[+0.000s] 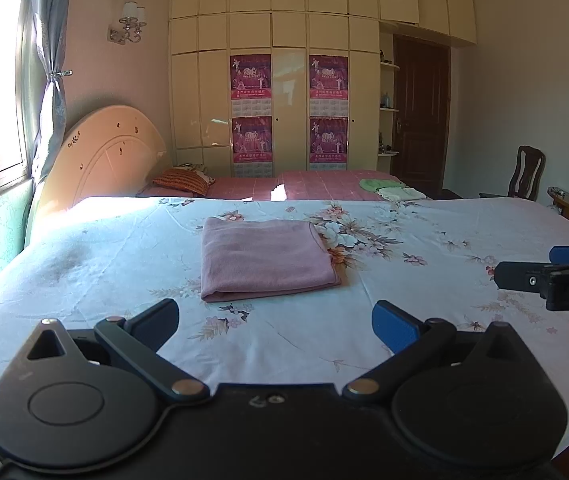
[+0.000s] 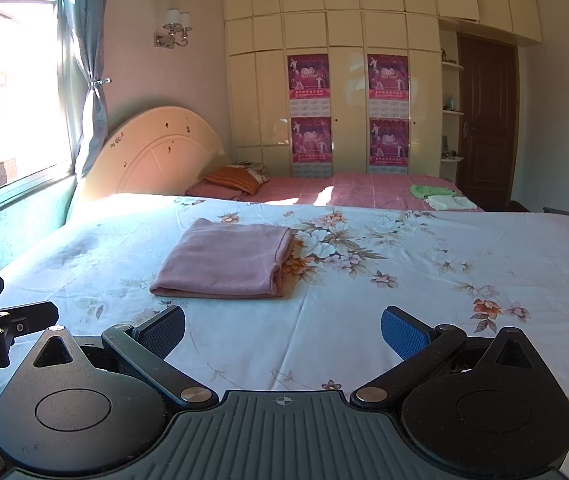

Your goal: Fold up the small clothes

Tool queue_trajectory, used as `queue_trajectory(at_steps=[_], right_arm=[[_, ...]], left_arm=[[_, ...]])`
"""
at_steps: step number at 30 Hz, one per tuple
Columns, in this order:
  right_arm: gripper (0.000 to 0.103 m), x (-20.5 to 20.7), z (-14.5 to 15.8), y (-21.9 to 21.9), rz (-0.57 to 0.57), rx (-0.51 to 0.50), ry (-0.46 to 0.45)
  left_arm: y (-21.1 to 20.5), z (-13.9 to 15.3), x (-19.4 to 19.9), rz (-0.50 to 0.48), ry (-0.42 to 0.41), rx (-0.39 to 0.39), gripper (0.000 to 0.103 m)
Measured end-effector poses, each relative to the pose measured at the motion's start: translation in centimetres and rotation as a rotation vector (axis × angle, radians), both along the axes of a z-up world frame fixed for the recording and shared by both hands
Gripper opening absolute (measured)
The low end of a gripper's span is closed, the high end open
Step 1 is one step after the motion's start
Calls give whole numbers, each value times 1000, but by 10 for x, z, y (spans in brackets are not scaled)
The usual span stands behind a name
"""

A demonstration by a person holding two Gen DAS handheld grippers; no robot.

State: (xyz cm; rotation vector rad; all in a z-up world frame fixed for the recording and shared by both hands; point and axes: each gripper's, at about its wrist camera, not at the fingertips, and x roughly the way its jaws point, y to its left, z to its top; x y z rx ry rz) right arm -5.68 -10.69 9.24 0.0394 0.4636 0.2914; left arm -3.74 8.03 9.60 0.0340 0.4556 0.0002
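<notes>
Fingers of the left gripper [image 1: 275, 326] and right gripper [image 2: 283, 332] gape wide, empty, near the folded pink garment [image 1: 267, 258] on the floral bedsheet [image 1: 424, 308]; a careless regrasp could undo its folds.

A floral bedsheet [image 1: 424, 280] covers the near bed. Behind it stands a cream headboard [image 1: 108, 152], an orange pillow [image 1: 182, 181], a wardrobe [image 1: 276, 80] bearing 4 purple posters, and a dark door [image 1: 420, 112].

"DA" on right gripper [image 1: 524, 268]
</notes>
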Motion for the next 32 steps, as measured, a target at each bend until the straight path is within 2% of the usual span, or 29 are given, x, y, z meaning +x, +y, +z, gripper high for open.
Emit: queue_trajectory(at_steps=[32], right_arm=[[103, -2, -3, 0, 44, -15, -11]], left_arm=[[-2, 0, -5, 2, -8, -12, 102]])
